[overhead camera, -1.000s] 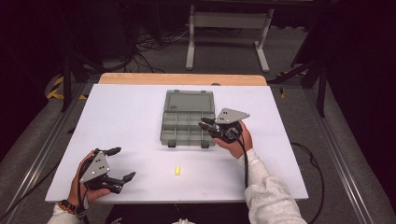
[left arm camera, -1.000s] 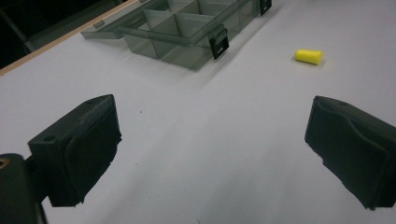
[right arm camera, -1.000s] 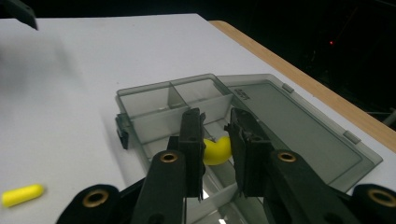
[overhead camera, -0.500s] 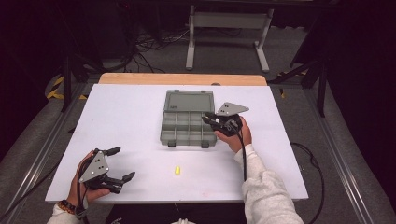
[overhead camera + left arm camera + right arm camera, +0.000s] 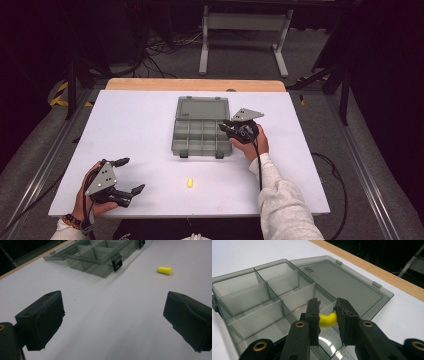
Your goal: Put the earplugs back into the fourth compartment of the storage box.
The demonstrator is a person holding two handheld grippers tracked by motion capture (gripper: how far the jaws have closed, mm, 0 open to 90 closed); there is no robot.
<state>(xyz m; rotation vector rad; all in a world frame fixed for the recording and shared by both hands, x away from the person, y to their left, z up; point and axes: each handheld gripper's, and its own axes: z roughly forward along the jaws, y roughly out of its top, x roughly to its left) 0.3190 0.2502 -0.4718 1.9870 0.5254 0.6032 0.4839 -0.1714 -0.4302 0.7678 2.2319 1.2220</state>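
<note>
A grey clear organiser box (image 5: 202,135) lies open mid-table, its lid flat behind it. My right gripper (image 5: 227,126) reaches in from the box's right edge. In the right gripper view its jaws (image 5: 327,303) pinch a bent yellow earplug (image 5: 326,320) above a right-hand compartment of the box (image 5: 257,280). These jaws have just been opening slightly, and the plug is still pressed between the pads. A second yellow earplug (image 5: 190,183) lies on the white table in front of the box. My left gripper (image 5: 131,175) rests open at the near left, its jaws (image 5: 112,322) with nothing between them and the earplug (image 5: 165,270) ahead.
The box's black latches (image 5: 117,262) face the person. The white tabletop (image 5: 135,125) ends in a wooden strip (image 5: 195,84) at the far edge. Cables and a metal stand (image 5: 245,30) sit on the floor beyond the table.
My right gripper has shifted a little farther from the person along the box's right side, still carrying the earplug. The left gripper has stayed put.
</note>
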